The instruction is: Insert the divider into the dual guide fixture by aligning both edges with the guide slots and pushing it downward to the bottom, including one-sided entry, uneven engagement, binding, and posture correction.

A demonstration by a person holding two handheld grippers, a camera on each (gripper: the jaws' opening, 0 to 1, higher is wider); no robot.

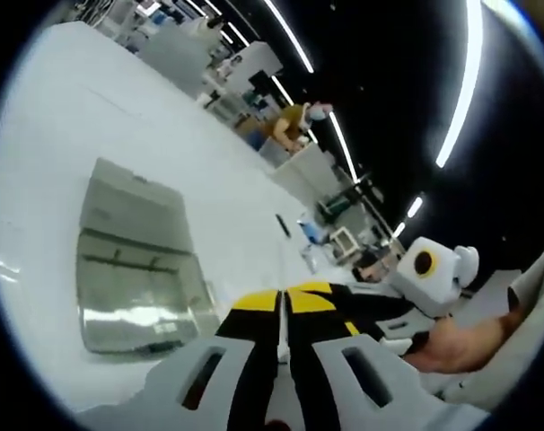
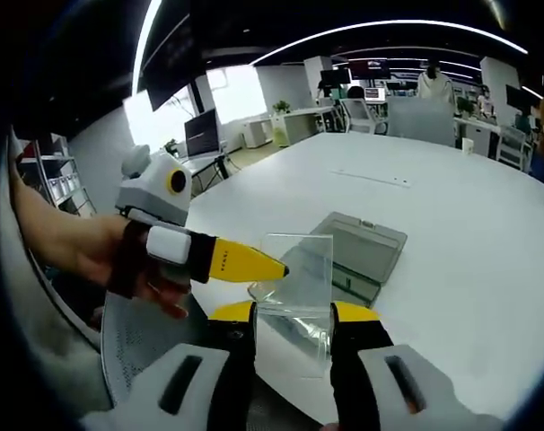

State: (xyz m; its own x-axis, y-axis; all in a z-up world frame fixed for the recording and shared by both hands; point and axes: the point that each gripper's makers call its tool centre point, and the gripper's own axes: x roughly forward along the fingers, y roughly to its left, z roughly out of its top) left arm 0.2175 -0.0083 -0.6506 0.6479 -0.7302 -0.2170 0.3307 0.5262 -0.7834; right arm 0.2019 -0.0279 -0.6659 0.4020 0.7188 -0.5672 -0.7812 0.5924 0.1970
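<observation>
Right gripper (image 2: 293, 316) clamps the clear divider (image 2: 296, 280) by its lower edge, panel upright and held in the air near the table's edge, short of the grey dual guide fixture (image 2: 360, 254) on the white table (image 2: 469, 233), probably so both side edges stay free for the slots. Left gripper (image 1: 284, 310) is pinched on the panel's edge, its yellow tip (image 2: 245, 263) touching the divider's side, likely steadying tilt before entry.

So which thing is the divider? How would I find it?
Find the big white table, then the grey fixture lying on it. In front of that, the right gripper holds the divider upright between its yellow-tipped jaws. It is the only see-through sheet.
</observation>
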